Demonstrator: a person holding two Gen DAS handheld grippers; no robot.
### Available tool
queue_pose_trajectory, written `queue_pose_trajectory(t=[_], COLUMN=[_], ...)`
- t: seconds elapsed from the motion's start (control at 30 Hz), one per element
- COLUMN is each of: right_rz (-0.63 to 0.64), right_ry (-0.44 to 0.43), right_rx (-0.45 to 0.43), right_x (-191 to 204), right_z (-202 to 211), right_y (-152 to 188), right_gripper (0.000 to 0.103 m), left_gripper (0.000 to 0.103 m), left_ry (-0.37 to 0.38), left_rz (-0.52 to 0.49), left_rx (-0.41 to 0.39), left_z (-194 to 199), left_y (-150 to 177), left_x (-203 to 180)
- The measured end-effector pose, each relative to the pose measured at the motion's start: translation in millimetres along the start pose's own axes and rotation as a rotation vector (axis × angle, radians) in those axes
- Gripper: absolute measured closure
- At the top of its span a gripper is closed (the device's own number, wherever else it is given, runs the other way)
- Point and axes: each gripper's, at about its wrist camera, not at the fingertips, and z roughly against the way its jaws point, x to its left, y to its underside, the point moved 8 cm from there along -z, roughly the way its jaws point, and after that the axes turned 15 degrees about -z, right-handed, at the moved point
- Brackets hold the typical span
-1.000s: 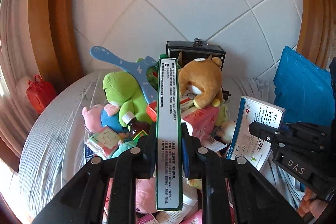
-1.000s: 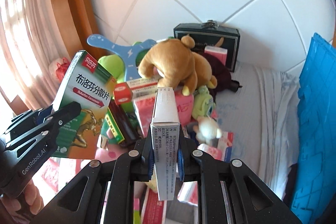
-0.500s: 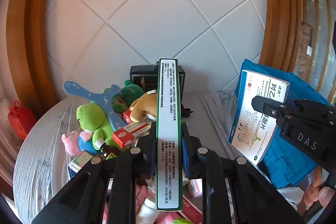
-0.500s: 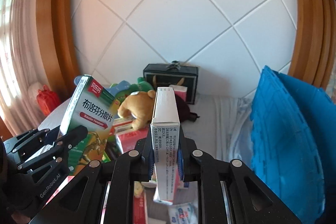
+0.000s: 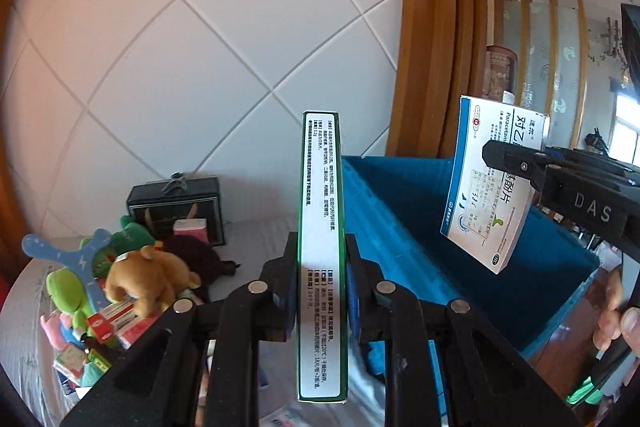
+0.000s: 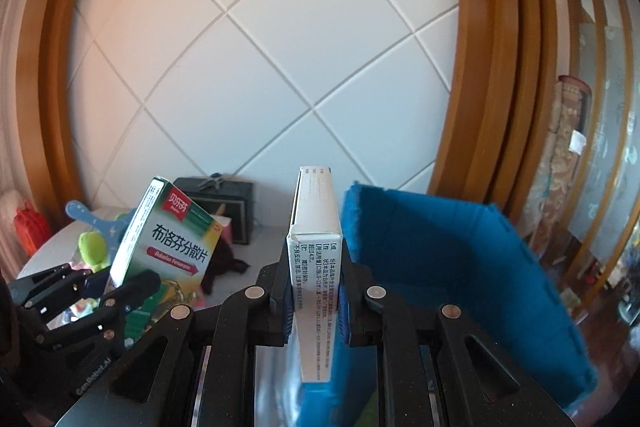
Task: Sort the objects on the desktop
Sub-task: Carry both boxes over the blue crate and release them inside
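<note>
Honestly, the blue bin (image 5: 400, 211) at 3 o'clock is looking empty, while toys (image 5: 152, 271) are crowding the bench (image 5: 256, 239) at 8. Both fingers are pinching medicine boxes: left gripper (image 5: 320, 287) the green box (image 5: 320, 255), right gripper (image 6: 316, 291) the white box (image 6: 316, 259), nothing dropped yet.

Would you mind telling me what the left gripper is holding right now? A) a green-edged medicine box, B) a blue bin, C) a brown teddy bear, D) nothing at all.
A: in the left wrist view the left gripper is shut on the green-edged medicine box, which stands upright between its fingers.
</note>
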Motion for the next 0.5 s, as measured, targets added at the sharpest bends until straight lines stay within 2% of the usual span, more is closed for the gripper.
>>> queue_pose_trajectory(t=[0.13,0.23,0.3,0.37,0.43,0.5], right_rz=[0.017,0.031,0.022,0.009,-0.026,-0.064], right_ry=[0.053,0.11,0.125,0.151,0.158,0.163], right_rx=[0.014,0.068,0.147,0.244,0.354,0.48], right_x=[-88.2,-153.6,-191.6,-226.5,-259.1,-282.0], right_z=[-12.6,-41.2,-69.2,-106.1,-140.2,-175.4], right_y=[-34.4,-50.5,-47.9,-33.9,-3.7,34.8], right_gripper=[0.086,0.086,0.086,0.086,0.086,0.086], left_gripper=[0.084,0.084,0.084,0.084,0.084,0.084], left_ry=[0.043,0.064,0.099,0.135,0.157,0.162], left_rz=[-0.006,-0.041,-0.037,-0.028,-0.039,-0.051], left_rx=[-0.012,0.03,0.108,0.224,0.35,0.494], left_z=[-36.7,-77.5,-112.9,-155.4,-198.6,-236.3], left_y=[-57.6,-91.8,-100.9,-95.2,-75.3,-40.8], left_x=[-66.0,-113.6,-142.6,-165.8,-187.9,-205.4])
